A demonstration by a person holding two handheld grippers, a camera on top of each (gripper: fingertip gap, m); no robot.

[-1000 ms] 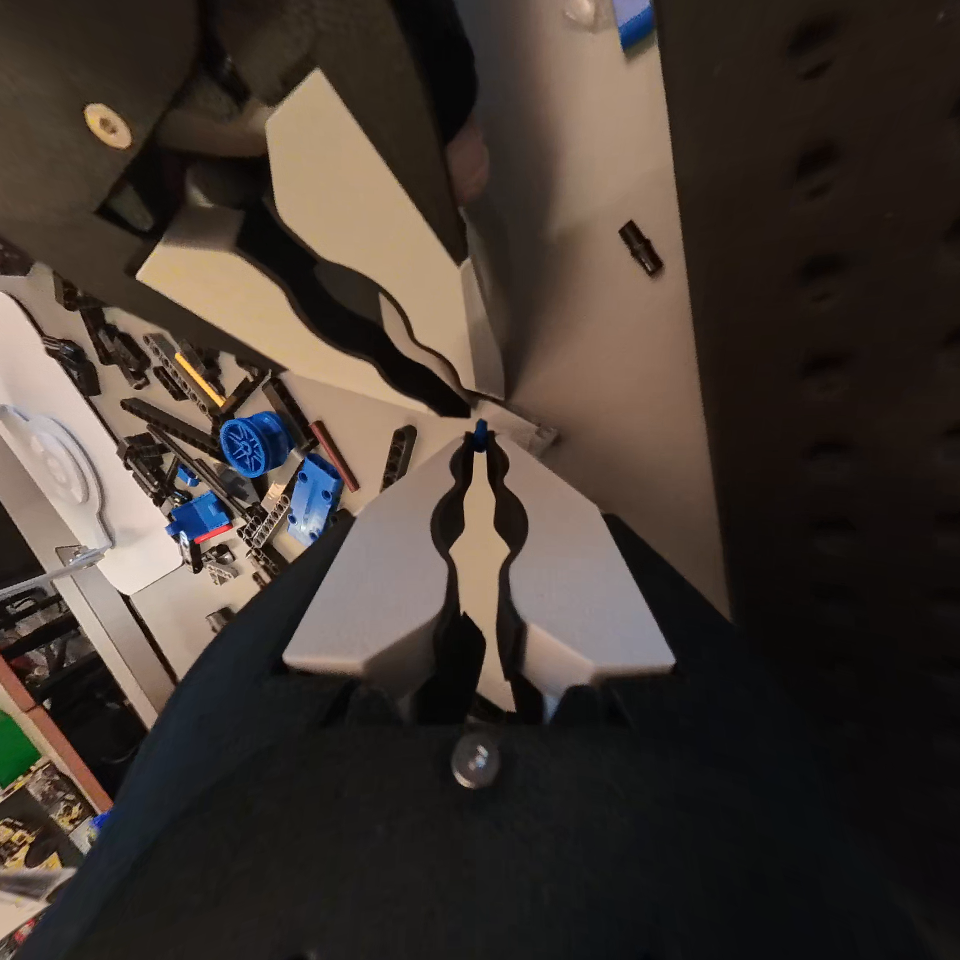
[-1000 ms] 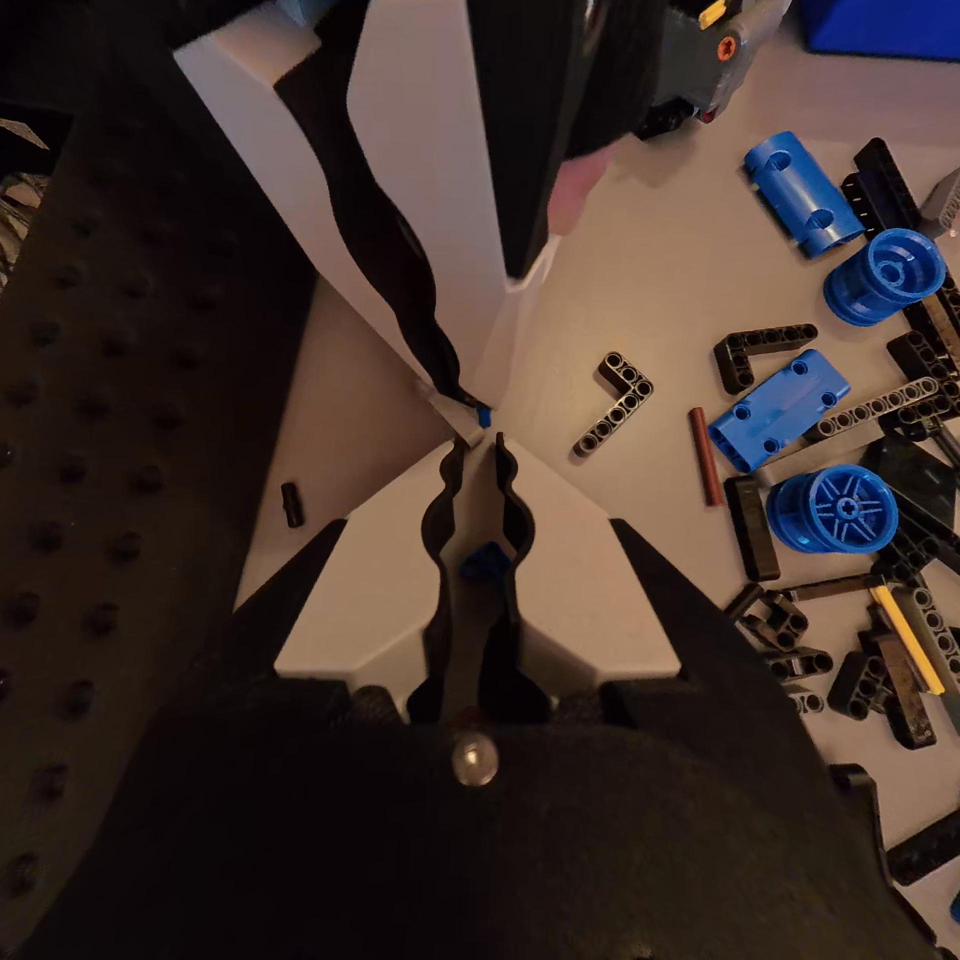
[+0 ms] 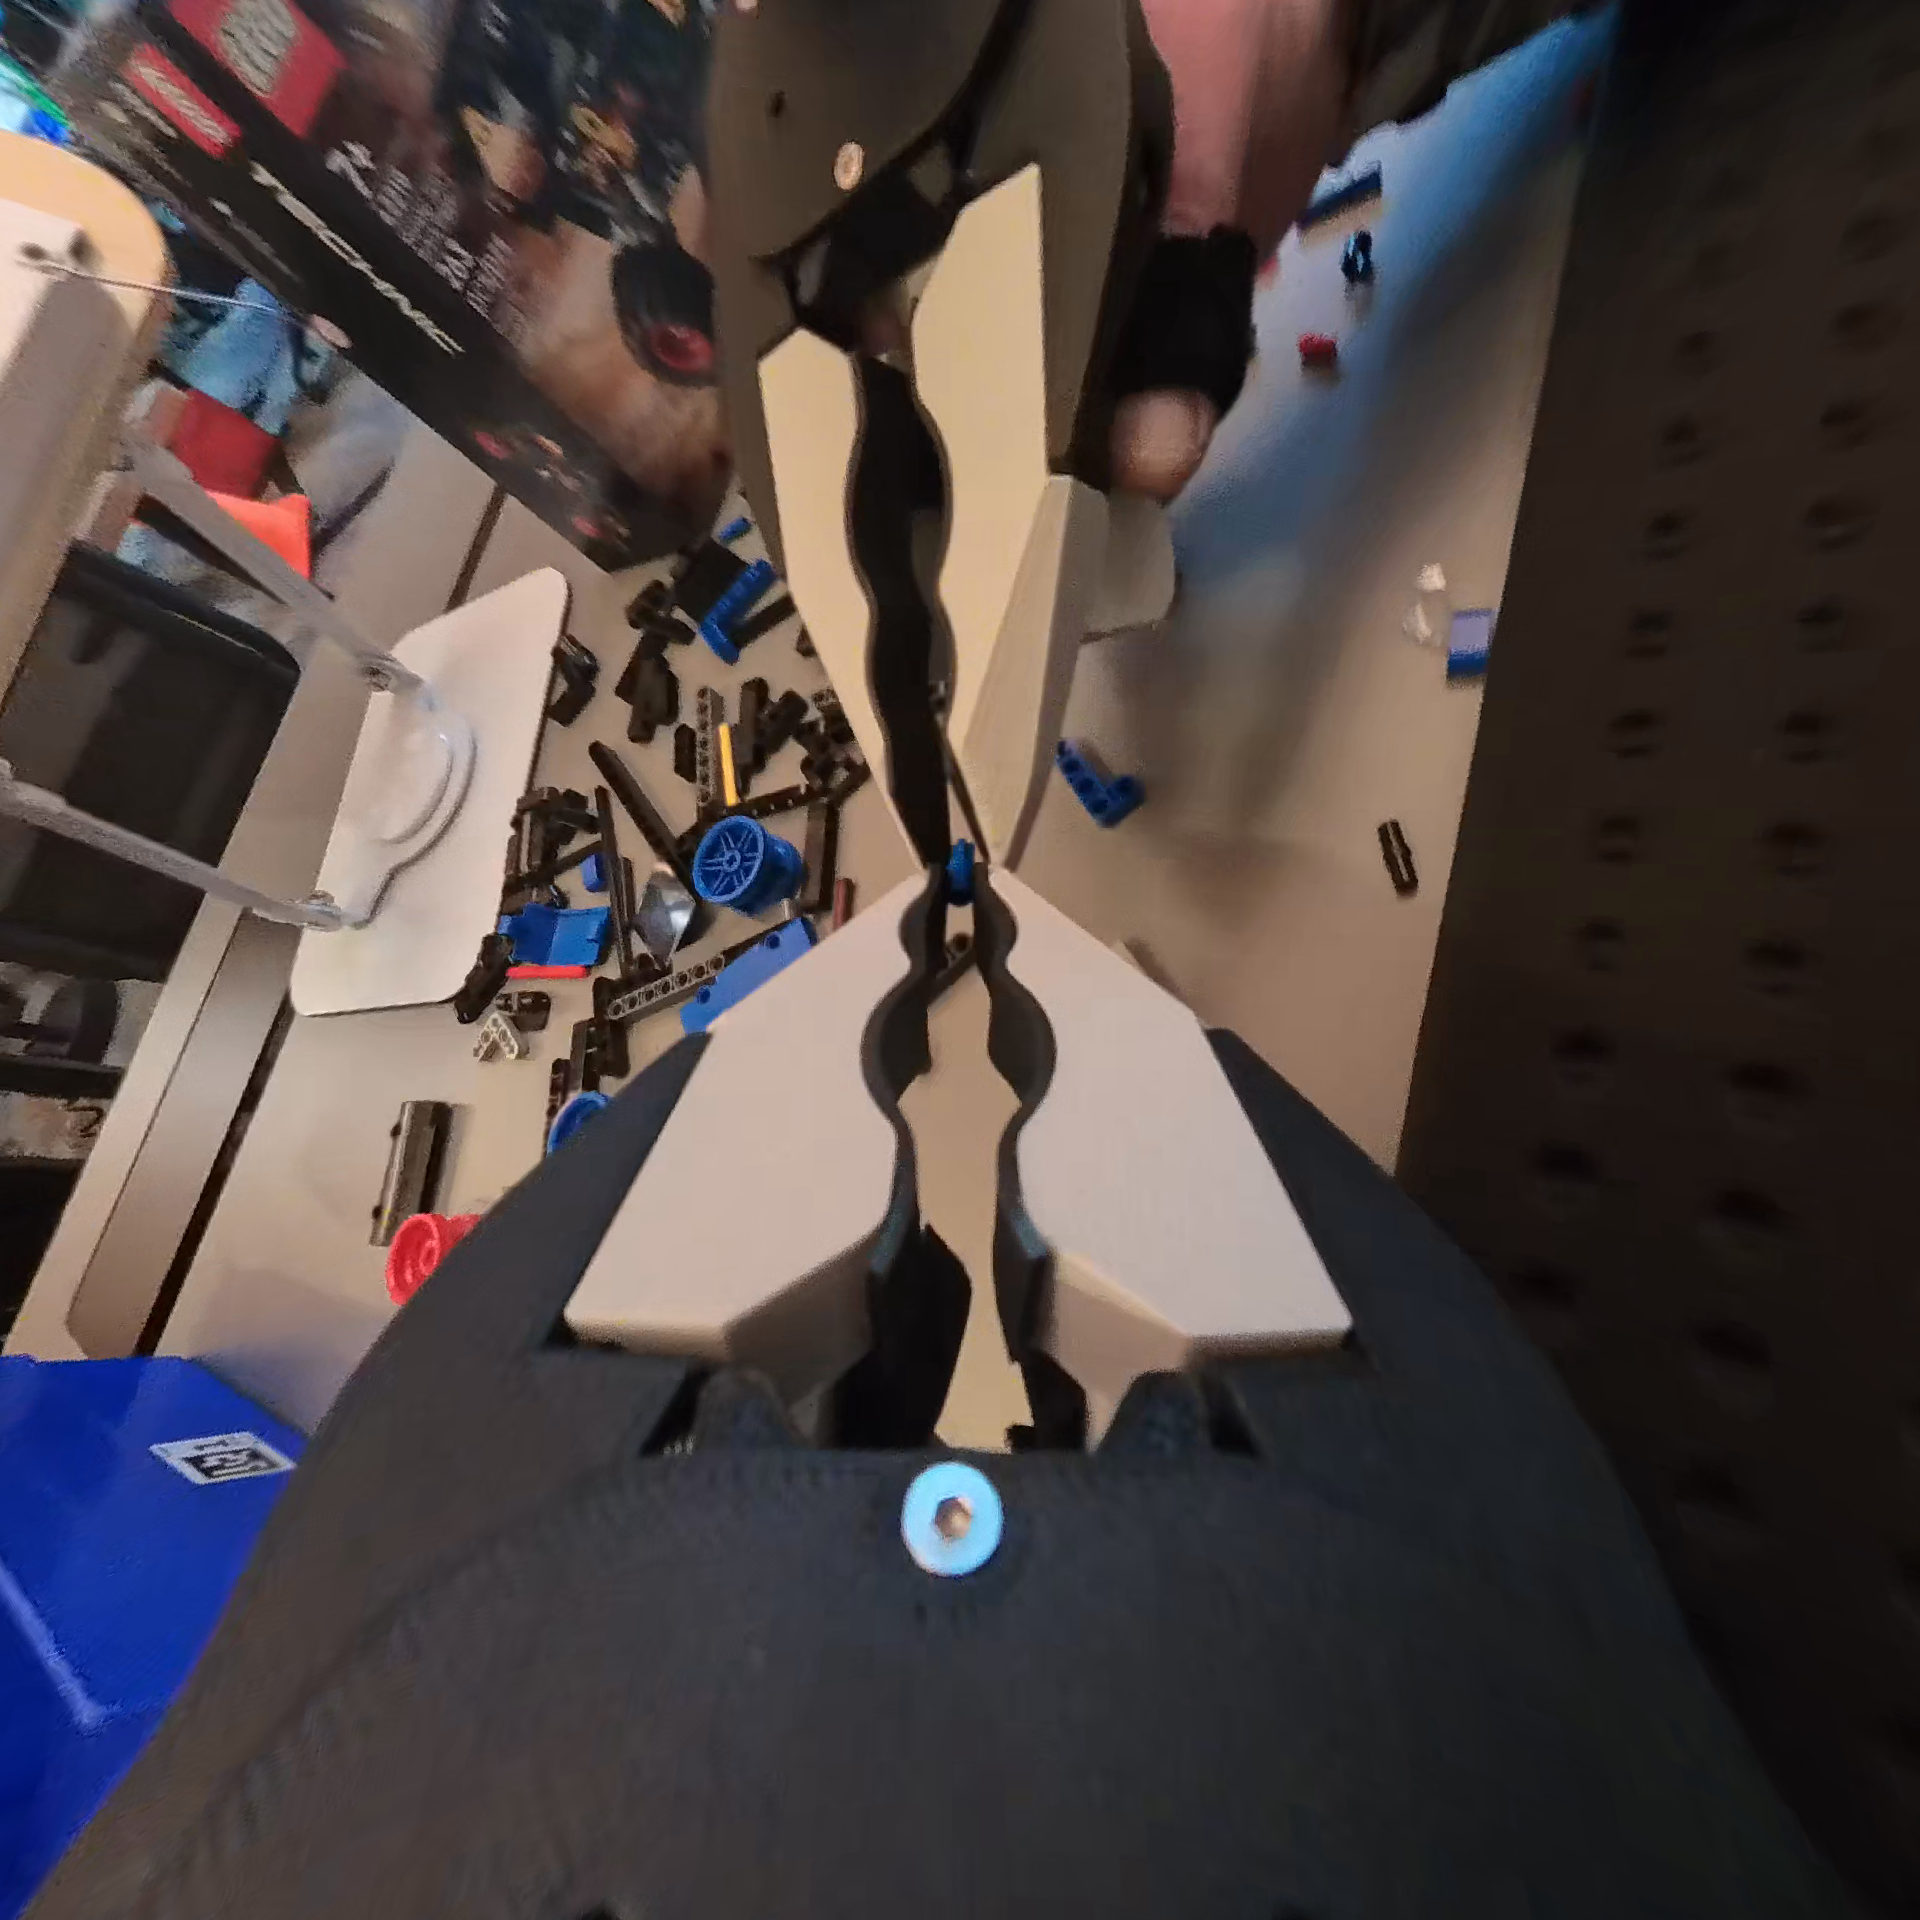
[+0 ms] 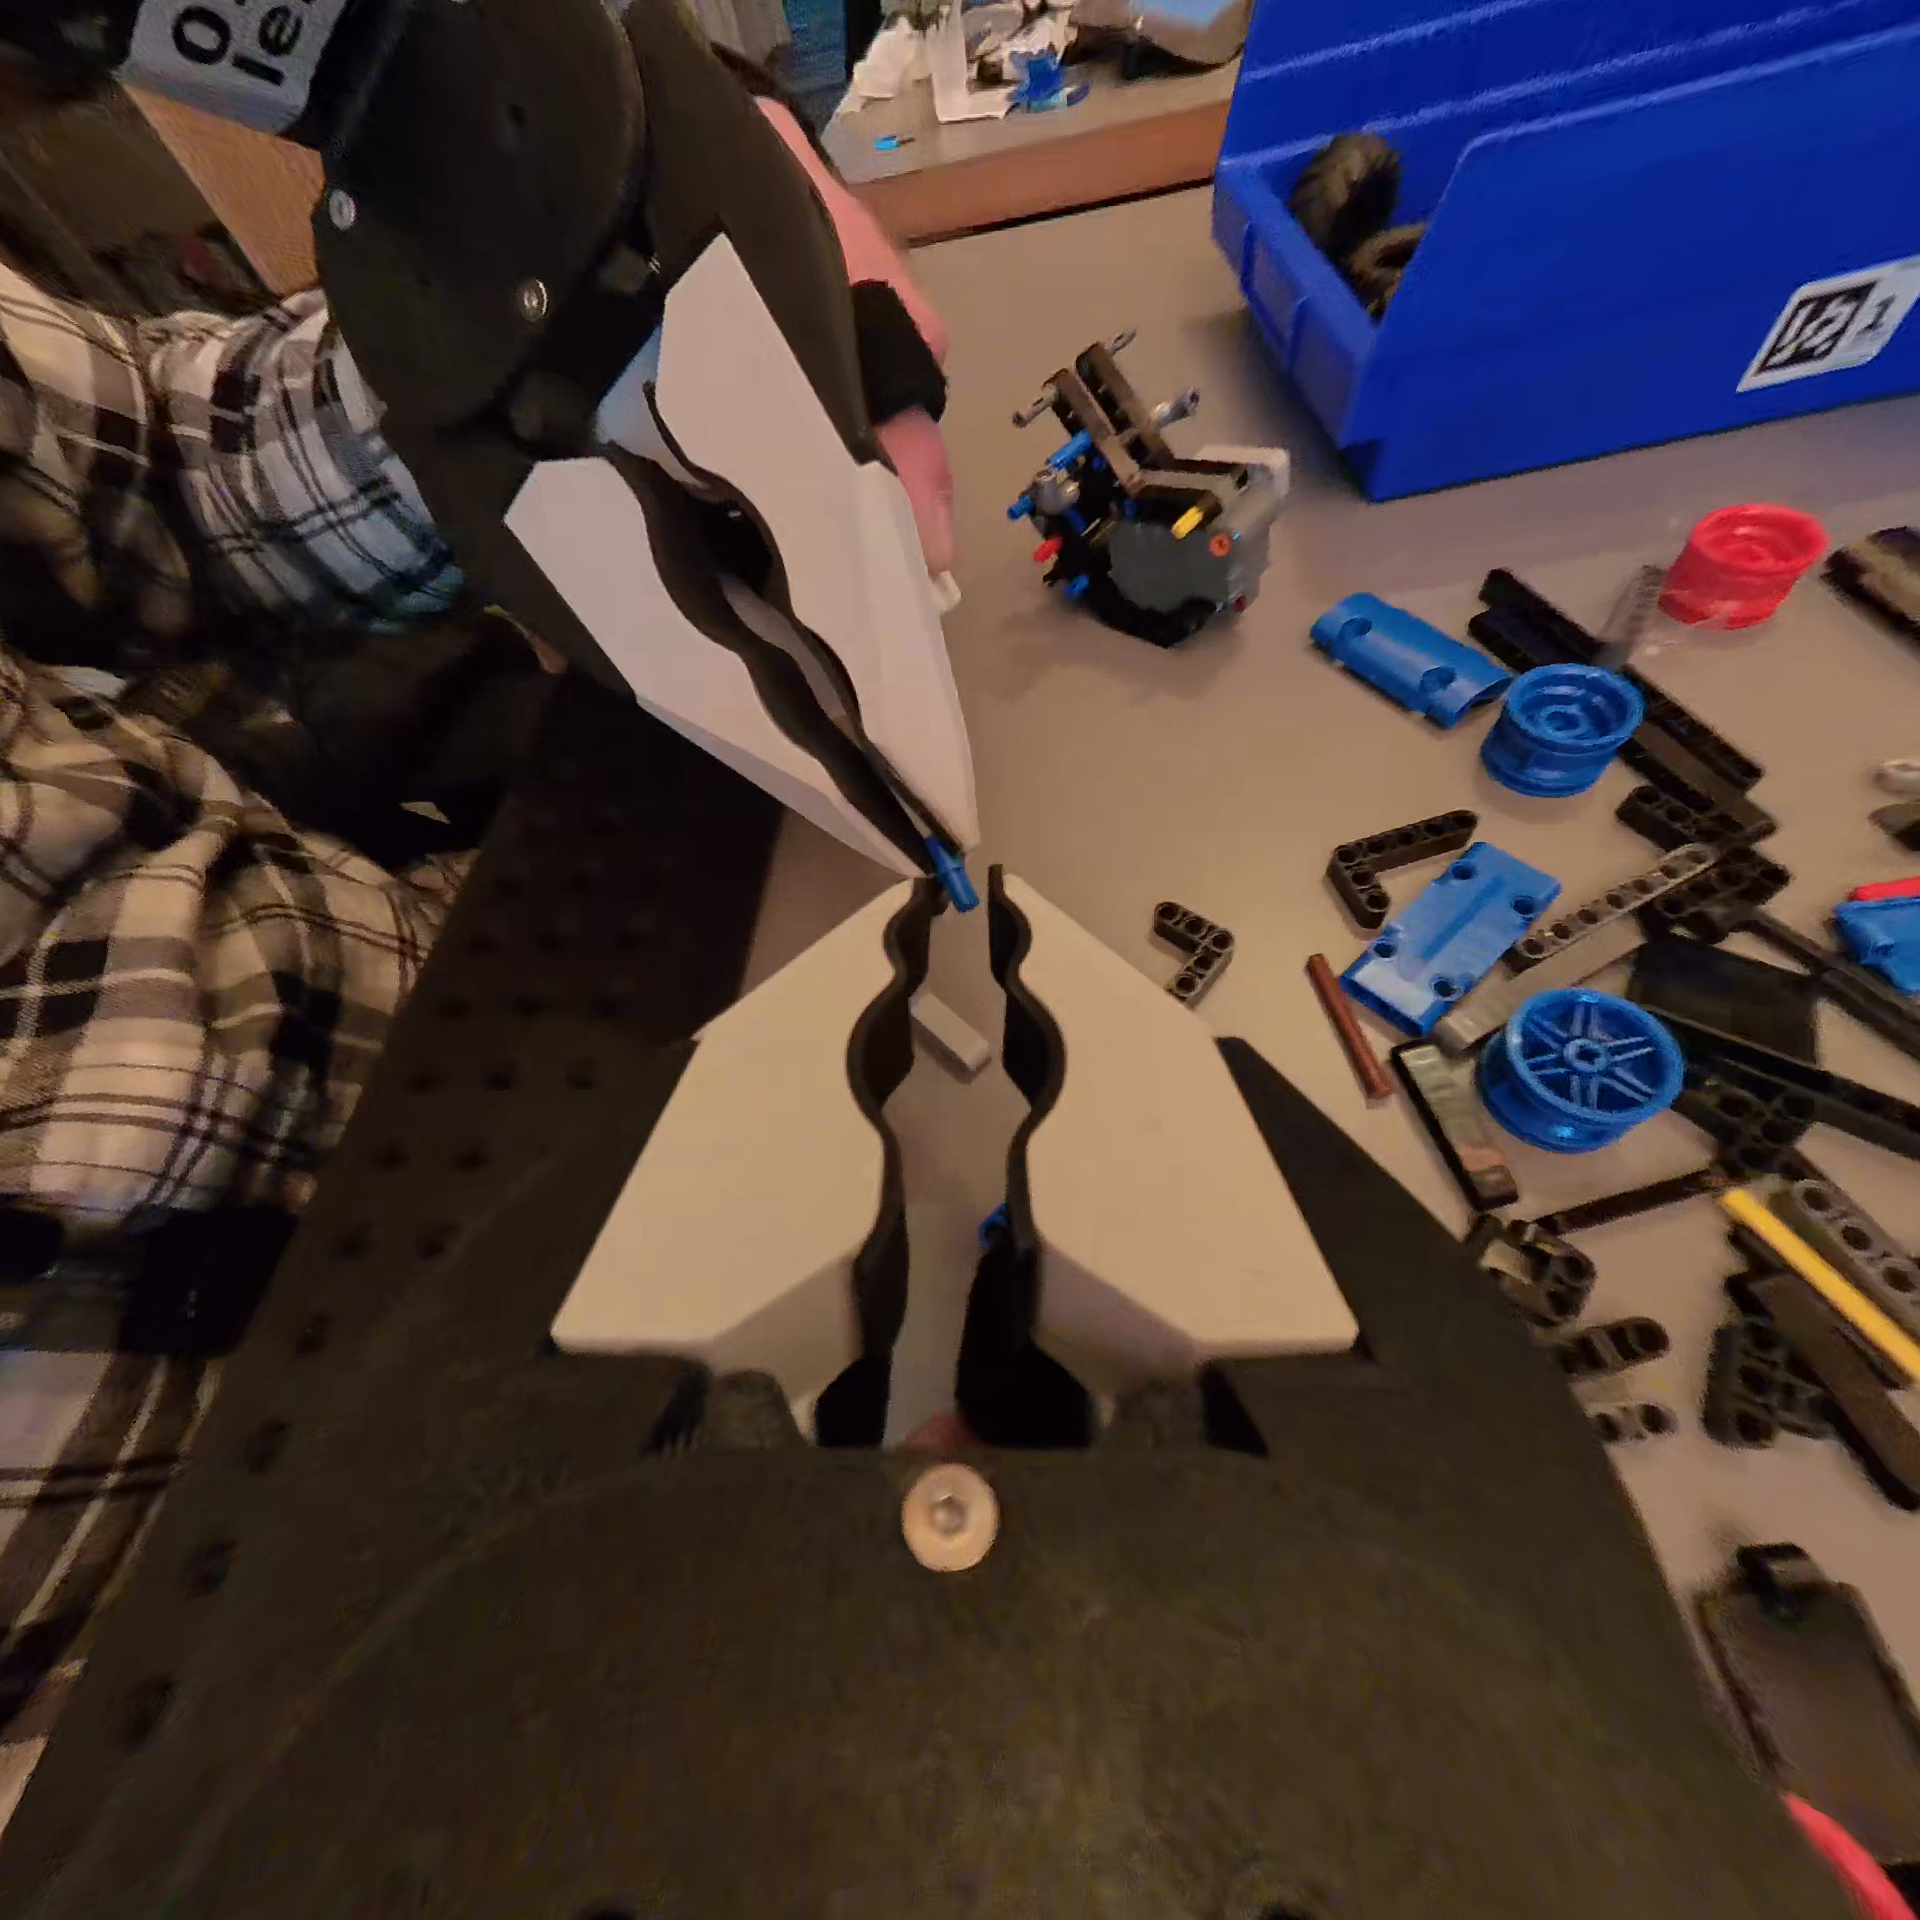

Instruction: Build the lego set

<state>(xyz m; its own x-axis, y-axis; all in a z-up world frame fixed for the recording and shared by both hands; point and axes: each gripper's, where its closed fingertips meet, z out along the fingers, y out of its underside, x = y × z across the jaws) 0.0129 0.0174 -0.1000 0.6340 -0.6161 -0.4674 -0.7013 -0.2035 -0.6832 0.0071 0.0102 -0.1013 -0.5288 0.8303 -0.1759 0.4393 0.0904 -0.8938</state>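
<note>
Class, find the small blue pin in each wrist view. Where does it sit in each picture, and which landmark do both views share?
Left wrist view: the blue pin is at centre, pinched in the tips of the left gripper.
Right wrist view: the blue pin is at centre, at the tip of the left gripper, which enters from upper left.
Shared landmark: the spoked blue wheel, left of the pin there, lower right here.

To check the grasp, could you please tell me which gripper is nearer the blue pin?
Left. The left gripper is shut on the blue pin. The right gripper is open, its tips flanking the pin's free end without clamping it.
</note>
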